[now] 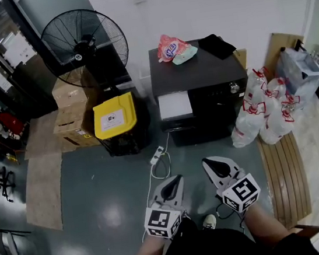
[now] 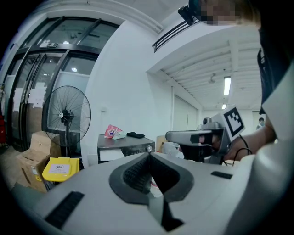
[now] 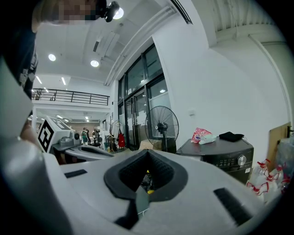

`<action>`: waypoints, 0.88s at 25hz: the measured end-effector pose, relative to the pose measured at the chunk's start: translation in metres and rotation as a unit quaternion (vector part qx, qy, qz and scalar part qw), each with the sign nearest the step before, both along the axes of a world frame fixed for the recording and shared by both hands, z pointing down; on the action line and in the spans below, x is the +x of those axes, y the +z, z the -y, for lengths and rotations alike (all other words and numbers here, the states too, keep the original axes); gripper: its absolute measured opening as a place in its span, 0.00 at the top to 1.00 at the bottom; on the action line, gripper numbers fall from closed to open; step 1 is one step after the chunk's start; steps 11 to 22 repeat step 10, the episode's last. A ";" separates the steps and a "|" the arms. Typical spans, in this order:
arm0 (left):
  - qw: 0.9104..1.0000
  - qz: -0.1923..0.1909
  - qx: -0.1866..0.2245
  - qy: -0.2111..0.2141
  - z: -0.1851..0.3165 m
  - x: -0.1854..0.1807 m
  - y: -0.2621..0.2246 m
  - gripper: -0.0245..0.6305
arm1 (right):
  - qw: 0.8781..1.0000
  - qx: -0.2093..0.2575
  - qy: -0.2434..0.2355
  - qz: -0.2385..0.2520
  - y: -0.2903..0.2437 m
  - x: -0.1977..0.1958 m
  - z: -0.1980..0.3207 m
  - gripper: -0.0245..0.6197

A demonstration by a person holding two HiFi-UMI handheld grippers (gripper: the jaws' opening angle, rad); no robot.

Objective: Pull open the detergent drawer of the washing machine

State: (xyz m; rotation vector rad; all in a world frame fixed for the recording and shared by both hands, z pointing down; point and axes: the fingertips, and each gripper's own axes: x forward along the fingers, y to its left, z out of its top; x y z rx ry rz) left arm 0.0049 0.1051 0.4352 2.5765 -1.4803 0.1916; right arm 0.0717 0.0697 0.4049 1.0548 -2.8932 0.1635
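2 clenched and empty: my left gripper [image 1: 174, 181] and right gripper [image 1: 213, 163], well apart from the washing machine [image 1: 199, 74] at 12 o'clock. I cannot tell whether its detergent drawer [image 1: 175, 105] is out.

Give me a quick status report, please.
Left gripper shut, empty. Right gripper shut, empty. Washing machine ahead, untouched. Power strip on floor between.

Low in the head view, the left gripper [image 1: 177, 179] and right gripper [image 1: 208, 162] are pale grey tapering shells with dark inner faces, each backed by a white cube [image 1: 163, 222] printed with black square markers. Their own views show smooth grey housings with a black ribbed V-shaped lining [image 2: 138, 176] and black rectangular slots [image 2: 64, 209]. The person wears black clothing [image 1: 218, 251] at the bottom edge and a pale shoe [image 1: 209, 222]; a thin black cable [image 2: 240, 147] runs beside the right cube.
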 end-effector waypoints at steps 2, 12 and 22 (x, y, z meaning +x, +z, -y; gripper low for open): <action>1.000 0.000 -0.001 0.000 0.000 0.001 0.001 0.95 | 1.000 -0.001 0.000 0.000 0.001 0.001 0.000 0.95; 1.000 -0.002 -0.004 0.001 -0.002 0.005 0.001 0.95 | 1.000 -0.006 0.000 -0.002 0.002 0.003 -0.002 0.95; 1.000 -0.002 -0.004 0.001 -0.002 0.005 0.001 0.95 | 1.000 -0.006 0.000 -0.002 0.002 0.003 -0.002 0.95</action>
